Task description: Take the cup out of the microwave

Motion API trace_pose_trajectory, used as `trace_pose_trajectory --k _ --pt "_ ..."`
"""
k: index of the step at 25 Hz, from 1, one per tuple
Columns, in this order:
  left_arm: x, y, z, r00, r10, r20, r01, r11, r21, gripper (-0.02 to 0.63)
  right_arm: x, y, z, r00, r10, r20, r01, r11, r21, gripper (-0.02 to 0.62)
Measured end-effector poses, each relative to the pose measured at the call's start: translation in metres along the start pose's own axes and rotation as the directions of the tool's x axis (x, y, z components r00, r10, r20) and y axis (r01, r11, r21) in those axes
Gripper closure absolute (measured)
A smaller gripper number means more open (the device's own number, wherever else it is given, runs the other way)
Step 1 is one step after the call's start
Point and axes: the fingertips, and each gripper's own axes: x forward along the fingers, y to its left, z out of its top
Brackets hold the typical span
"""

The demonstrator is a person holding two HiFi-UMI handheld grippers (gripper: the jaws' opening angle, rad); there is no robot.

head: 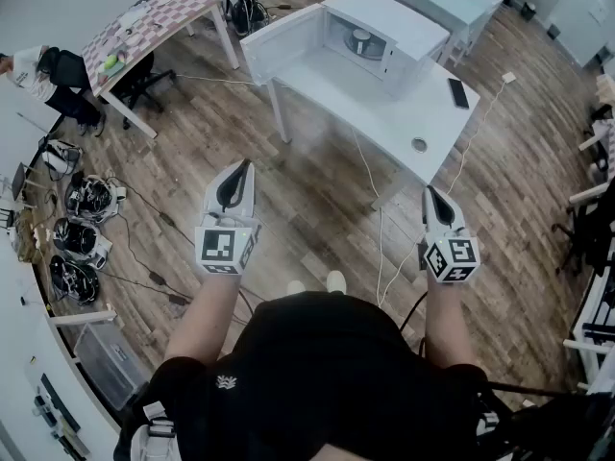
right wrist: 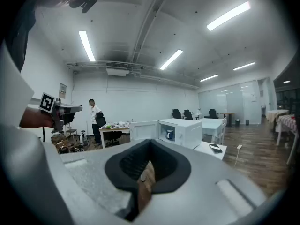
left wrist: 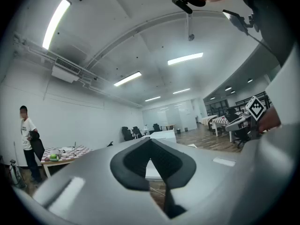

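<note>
Left gripper [left wrist: 150, 141] jaws seemingly together, empty, facing a distant person [left wrist: 28, 136]

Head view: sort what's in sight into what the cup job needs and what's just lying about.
For the job:
- cup, inside the microwave, whose door is open
- white table under the microwave
- left gripper and right gripper, both shut and empty

Lying about:
- phone on the white table
- checkered table
- office chair

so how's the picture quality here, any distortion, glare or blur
Head view: wide-angle bend, floor planks curve at edges, evenly lit. Left gripper view: heavy fisheye, black corners, ceiling lights blown out. Right gripper view: same fisheye, cup tiny but legible.
</note>
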Motion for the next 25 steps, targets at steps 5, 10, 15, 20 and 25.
trace_pose_trajectory --k 5,10,15,20,25 --pt "0.005 -0.011 0.0 1.0 -0.022 -0.005 0.022 1.0 0.001 0.603 -0.009 0.001 -0.01 1.0 -0.008 -0.007 0.008 1.0 0.013 0.595" --pt "0.03 -0.028 0.008 1.0 -0.028 0.014 0.028 1.0 0.012 0.603 -0.008 -0.02 -0.006 1.0 0.0 0.011 -0.001 1.0 0.009 0.595" --pt "0.056 -0.054 0.012 0.999 -0.036 0.019 0.035 0.999 0.04 0.603 -0.01 -0.051 -0.008 0.998 0.0 0.059 -0.002 0.999 0.042 0.595" --pt "0.07 -0.053 -0.003 1.0 -0.009 -0.015 0.01 0.999 0.041 0.603 0.017 -0.061 -0.025 0.999 0.034 0.03 -0.037 0.996 0.081 0.595" --pt "0.092 -0.035 -0.016 1.0 -0.005 -0.03 0.006 0.999 0.034 0.603 0.055 -0.056 -0.016 0.997 0.04 0.063 -0.043 0.998 0.039 0.595"
